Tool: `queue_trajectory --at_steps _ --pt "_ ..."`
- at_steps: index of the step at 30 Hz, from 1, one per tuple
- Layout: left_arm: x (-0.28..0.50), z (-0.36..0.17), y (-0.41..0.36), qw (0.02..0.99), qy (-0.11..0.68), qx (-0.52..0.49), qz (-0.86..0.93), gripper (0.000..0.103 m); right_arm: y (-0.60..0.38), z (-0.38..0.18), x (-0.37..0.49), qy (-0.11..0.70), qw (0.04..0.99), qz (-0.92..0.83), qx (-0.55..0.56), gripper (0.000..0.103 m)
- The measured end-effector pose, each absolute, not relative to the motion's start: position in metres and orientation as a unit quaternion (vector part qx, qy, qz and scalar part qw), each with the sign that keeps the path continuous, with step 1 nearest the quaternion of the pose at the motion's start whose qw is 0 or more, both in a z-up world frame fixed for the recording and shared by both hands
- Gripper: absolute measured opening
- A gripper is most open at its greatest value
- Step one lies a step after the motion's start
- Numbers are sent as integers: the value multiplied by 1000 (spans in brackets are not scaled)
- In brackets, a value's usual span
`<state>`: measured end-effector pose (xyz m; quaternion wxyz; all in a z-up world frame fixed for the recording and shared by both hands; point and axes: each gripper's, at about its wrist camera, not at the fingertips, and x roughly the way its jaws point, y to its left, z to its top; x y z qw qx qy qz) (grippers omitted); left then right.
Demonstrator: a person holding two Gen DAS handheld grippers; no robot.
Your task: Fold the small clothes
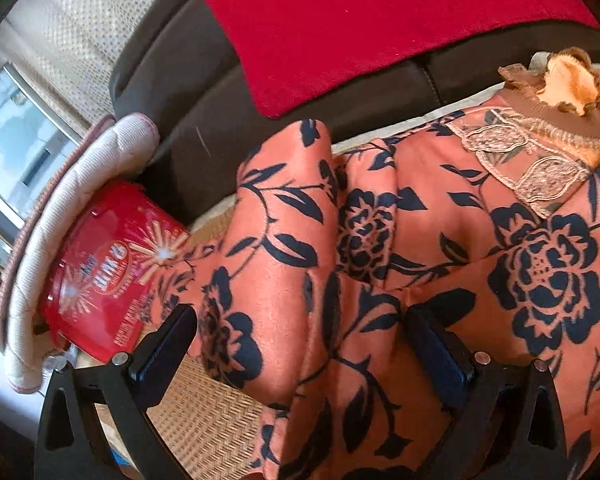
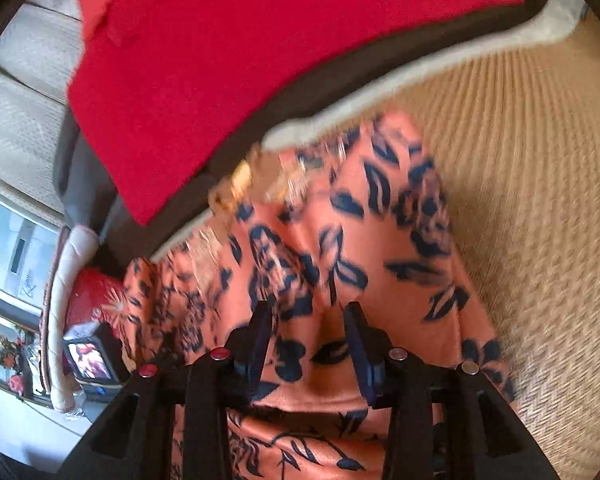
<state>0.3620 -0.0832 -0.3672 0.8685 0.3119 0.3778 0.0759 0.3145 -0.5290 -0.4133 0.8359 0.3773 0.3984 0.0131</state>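
Note:
An orange garment with dark blue flowers (image 1: 380,240) lies rumpled on a woven mat, its brown lace collar (image 1: 540,128) at the upper right. My left gripper (image 1: 300,328) is open, its jaws wide apart with a raised fold of the fabric between them. In the right wrist view the same garment (image 2: 360,240) is blurred. My right gripper (image 2: 308,320) has its jaws partly closed around a bunched fold of the fabric, though the pads do not visibly pinch it.
A red tin (image 1: 108,276) sits at the left beside a quilted cream cushion (image 1: 60,240). A red cloth (image 1: 360,20) covers the brown sofa (image 1: 188,92) behind. The woven mat (image 2: 540,200) stretches to the right. A small screen (image 2: 90,360) stands at the left.

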Motion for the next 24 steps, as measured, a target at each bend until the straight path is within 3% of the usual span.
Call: queue_trajectory --at_steps 5,9,14,19,24 --pt "366 -368 -81 870 368 313 98 103 -524 -388 310 350 859 25 373 42" --pt "363 -367 -87 866 364 325 113 103 -504 -398 324 383 846 34 368 43" --pt "352 -347 -88 886 386 248 63 103 -479 -418 335 452 825 26 340 42" --pt "336 -341 -98 891 417 179 -13 103 -481 -401 322 421 836 34 350 43" --pt "339 -368 -109 868 453 201 -13 103 -482 -413 322 458 818 24 347 44"
